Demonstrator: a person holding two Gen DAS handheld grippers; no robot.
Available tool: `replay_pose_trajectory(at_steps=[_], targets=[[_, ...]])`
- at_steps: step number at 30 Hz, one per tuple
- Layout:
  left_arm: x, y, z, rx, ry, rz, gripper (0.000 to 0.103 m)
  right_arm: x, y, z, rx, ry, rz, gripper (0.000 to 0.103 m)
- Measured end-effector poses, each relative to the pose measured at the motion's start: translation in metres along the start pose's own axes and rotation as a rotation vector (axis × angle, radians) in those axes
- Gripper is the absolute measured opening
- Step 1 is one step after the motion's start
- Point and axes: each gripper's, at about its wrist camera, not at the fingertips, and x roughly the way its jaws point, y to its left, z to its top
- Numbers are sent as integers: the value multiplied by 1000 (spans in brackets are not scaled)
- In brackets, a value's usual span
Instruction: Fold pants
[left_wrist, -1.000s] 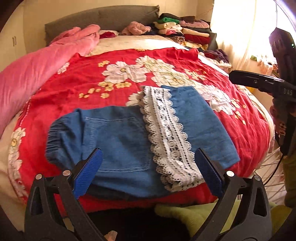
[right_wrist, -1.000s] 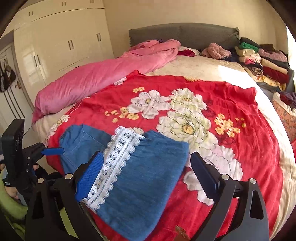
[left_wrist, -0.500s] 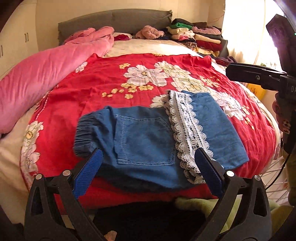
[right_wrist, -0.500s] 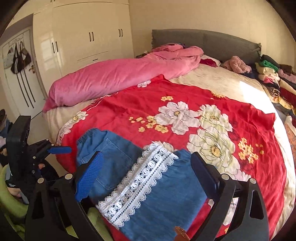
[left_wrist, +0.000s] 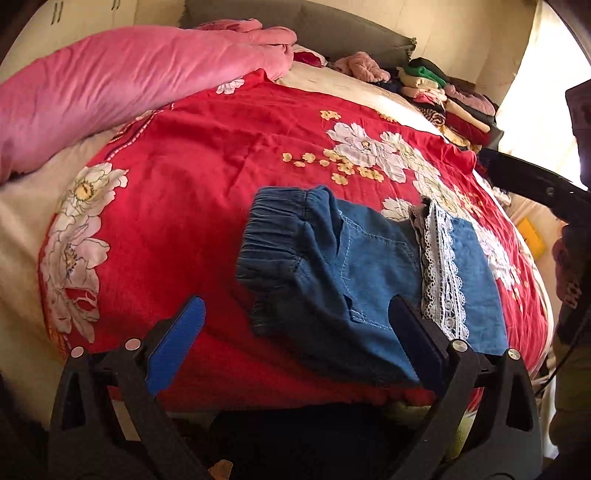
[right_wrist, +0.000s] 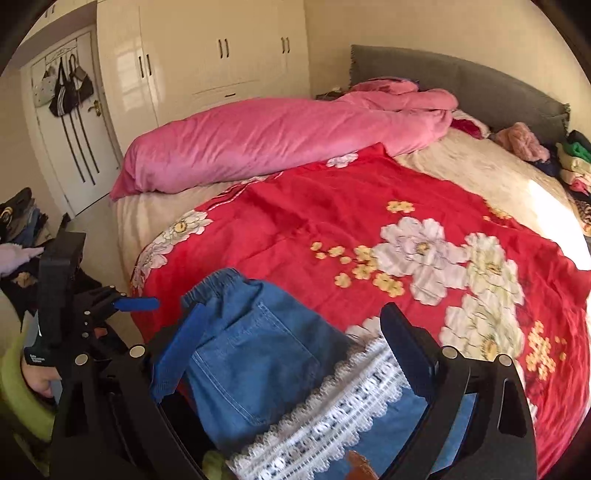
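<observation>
Both grippers are black plastic frames with triangular cut-outs and round silver screw heads at the joints. The left gripper (left_wrist: 295, 345) carries blue ribbed pads (left_wrist: 177, 343) on its fingers, as does the right gripper (right_wrist: 291, 356). At nine o'clock in the right view, a bare hand (right_wrist: 37, 380) in a lime-green sleeve (right_wrist: 22, 402) shows beside white lettering on a black body.

We see warm daylight entering from the far right, blowing out the curtain (left_wrist: 532, 74) and a patch of the sheet (right_wrist: 546, 192). Glare sheens the wardrobe (right_wrist: 221, 55). Fisheye bending curves the edges and dark vignette fills the corners. The near lace trim (right_wrist: 332, 417) blurs.
</observation>
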Motion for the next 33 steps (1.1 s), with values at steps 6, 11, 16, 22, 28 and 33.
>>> replay_pose_trajectory(at_steps=[6, 11, 16, 22, 28, 33], targets=[[13, 16, -3, -57, 25, -48, 74, 52, 18, 14, -55, 101, 77, 94], [25, 10, -6, -27, 70, -102, 49, 93, 24, 21, -54, 192, 149, 94], [32, 13, -8, -50, 94, -115, 49, 129, 33, 24, -43, 269, 234, 94], [32, 17, -9, -66, 100, -127, 50, 162, 39, 10, -53, 342, 274, 62], [27, 10, -7, -50, 75, -184, 72, 120, 10, 7, 35, 212, 348, 33], [12, -2, -6, -33, 20, -246, 79, 65, -19, -1, 106, 85, 422, 32]])
